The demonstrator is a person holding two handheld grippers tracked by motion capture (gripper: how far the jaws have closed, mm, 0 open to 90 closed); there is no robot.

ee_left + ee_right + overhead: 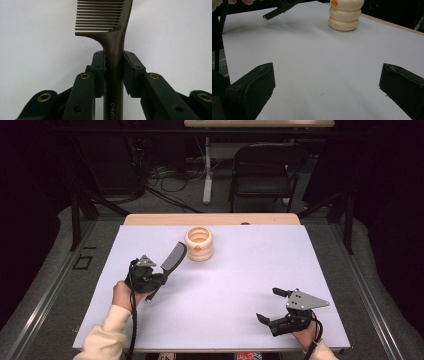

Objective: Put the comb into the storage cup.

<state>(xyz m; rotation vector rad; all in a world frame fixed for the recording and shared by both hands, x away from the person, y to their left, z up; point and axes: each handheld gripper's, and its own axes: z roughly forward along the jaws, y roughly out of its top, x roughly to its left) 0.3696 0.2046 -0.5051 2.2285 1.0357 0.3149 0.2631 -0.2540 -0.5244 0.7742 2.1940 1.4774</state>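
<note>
Comb held, holder waiting

Comb (173, 258) is clamped by its handle in the left hand-held gripper (148, 274). In the left gripper view the two pads press on either side of the dark handle (114, 75), with the teeth (100, 16) standing out beyond them. From above, the comb is lifted off the tabletop (240, 285) and angled up toward the cream ribbed holder (199, 243), its toothed end just beside the holder's left side. Cannot tell whether they touch.

The holder stands upright near the far edge, with an open top and an orange mark on the front.

The right hand-held gripper (274, 306) rests low on the near right part of the tabletop, well apart from the holder. Jaws spread wide, nothing between them; the right gripper view has bare white surface between the two pads, with the holder (344, 15) far off.

Step in hand, as I read it: carrying the comb to the holder to drop it in.

Next move likely calls for raising the comb over the open mouth, tipping it more upright so one end points down into the opening, then lowering and letting go. The holder looks light, so a knock on its rim could tip it. The free right hand-held gripper could steady it.
</note>
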